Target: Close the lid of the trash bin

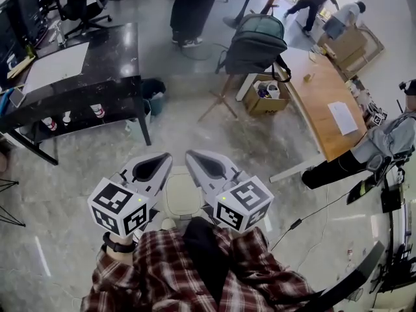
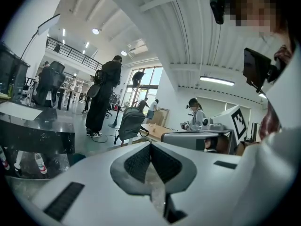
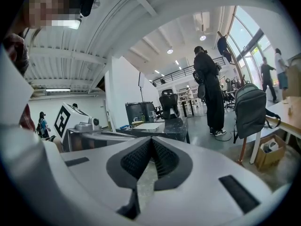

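Head view shows the cream plastic trash bin (image 1: 181,195) on the floor (image 1: 260,145) beneath my left tongs (image 1: 159,160) and right tongs (image 1: 197,158), both pinched together, empty. I'd expect a light, stiff lid; push its free edge.

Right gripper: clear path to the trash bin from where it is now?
Probably yes. The right gripper, jaws shut and empty, is held over the pale trash bin, beside the left gripper; nothing shows between it and the bin. It points forward, so it would need tilting down.
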Demonstrator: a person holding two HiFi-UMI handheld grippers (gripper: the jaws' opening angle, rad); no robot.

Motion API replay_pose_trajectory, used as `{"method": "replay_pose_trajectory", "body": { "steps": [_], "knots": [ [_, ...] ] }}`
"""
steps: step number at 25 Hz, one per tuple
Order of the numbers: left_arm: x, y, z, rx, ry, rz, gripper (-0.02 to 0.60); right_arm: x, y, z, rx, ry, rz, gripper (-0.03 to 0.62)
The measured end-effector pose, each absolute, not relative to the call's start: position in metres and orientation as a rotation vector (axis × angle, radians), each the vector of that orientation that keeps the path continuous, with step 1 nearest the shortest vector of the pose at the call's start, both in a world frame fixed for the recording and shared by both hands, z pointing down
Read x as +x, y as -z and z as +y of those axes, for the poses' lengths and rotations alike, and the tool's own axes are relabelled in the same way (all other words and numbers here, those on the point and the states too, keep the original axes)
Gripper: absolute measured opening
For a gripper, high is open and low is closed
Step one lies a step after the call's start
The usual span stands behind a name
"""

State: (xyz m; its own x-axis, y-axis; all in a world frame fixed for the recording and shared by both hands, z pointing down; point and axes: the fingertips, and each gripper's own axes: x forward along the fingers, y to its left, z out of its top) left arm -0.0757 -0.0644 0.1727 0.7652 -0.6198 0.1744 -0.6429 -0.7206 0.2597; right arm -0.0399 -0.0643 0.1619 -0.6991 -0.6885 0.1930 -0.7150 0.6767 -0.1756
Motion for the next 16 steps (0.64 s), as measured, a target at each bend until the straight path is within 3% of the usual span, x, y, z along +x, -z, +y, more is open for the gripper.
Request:
{"method": "replay_pose_trajectory", "body": {
  "steps": [16],
  "knots": [
    [-0.086,-0.188,-0.061,2.614,-0.113,-0.990,0.011,-0.047,-0.172,-0.064,1.142,-0.393,-2.761,0.012]
  ]
}}
